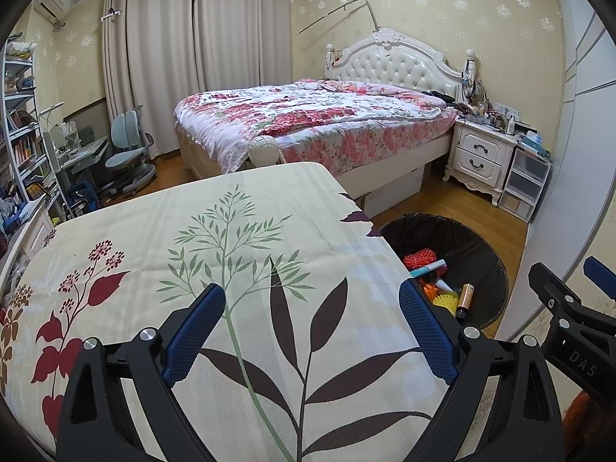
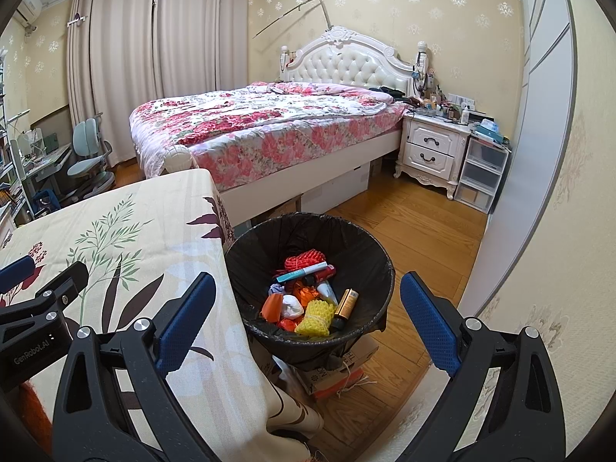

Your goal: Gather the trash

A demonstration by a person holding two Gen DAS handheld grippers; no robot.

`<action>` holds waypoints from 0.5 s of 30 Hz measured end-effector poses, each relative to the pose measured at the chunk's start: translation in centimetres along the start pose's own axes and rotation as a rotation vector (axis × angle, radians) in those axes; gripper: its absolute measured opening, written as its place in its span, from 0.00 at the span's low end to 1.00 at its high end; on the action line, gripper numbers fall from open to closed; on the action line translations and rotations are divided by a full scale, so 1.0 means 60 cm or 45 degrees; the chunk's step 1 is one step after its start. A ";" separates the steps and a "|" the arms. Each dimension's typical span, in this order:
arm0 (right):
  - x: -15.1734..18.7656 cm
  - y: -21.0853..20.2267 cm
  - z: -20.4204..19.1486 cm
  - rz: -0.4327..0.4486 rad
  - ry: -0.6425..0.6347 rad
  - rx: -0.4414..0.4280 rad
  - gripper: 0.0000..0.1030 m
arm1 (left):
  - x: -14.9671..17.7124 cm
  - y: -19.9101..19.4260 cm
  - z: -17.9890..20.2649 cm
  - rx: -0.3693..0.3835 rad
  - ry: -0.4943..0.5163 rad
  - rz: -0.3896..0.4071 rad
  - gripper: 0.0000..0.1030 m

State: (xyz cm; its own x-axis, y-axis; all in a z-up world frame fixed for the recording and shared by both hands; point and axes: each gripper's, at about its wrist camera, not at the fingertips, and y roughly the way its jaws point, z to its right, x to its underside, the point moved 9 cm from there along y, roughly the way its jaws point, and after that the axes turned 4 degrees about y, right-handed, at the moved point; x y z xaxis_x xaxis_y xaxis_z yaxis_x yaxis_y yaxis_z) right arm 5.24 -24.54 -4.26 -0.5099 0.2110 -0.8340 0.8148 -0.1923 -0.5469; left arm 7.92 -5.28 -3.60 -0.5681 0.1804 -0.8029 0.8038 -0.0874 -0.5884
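Here the left gripper (image 1: pixel 312 331) hangs over the surface (image 1: pixel 192 231), which wears a cream cloth printed with green sprigs and dark and red leaves; its jaws are spread wide with nothing between them. The right gripper (image 2: pixel 308 319) hovers over the trash bin (image 2: pixel 246 254), and its jaws too stand wide apart and hold nothing. The bin, lined with a black bag, stands on the wooden floor (image 2: pixel 415 231) just beside the surface's right edge, seemingly raised on a tied stack of boxes (image 2: pixel 335 373). The trash lies inside it: a yellow foam net (image 2: pixel 315 317), an orange-red net (image 2: pixel 304 260), a teal and white tube (image 2: pixel 302 271), a brown bottle (image 2: pixel 346 302) and crumpled white and orange scraps. From the left wrist view the bin (image 1: pixel 473 238) shows past the right fingertip, and the right gripper's black frame appears at the far right edge. Beyond stand a bed (image 2: pixel 250 123) with a floral cover and a white nightstand (image 2: pixel 431 150).
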 end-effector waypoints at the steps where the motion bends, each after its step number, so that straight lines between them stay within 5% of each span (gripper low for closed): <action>1: 0.000 0.000 0.000 0.000 0.000 0.000 0.92 | 0.001 -0.001 0.001 0.002 -0.001 -0.001 0.89; 15: 0.000 0.000 -0.002 0.001 0.000 0.003 0.92 | 0.006 -0.005 0.010 0.025 -0.009 -0.009 0.89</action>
State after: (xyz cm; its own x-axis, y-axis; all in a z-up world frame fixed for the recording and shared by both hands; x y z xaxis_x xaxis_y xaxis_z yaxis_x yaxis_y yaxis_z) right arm 5.25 -24.44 -4.23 -0.5094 0.2109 -0.8343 0.8146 -0.1943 -0.5465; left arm 7.36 -5.77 -3.78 -0.5748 0.1741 -0.7996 0.7964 -0.1055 -0.5955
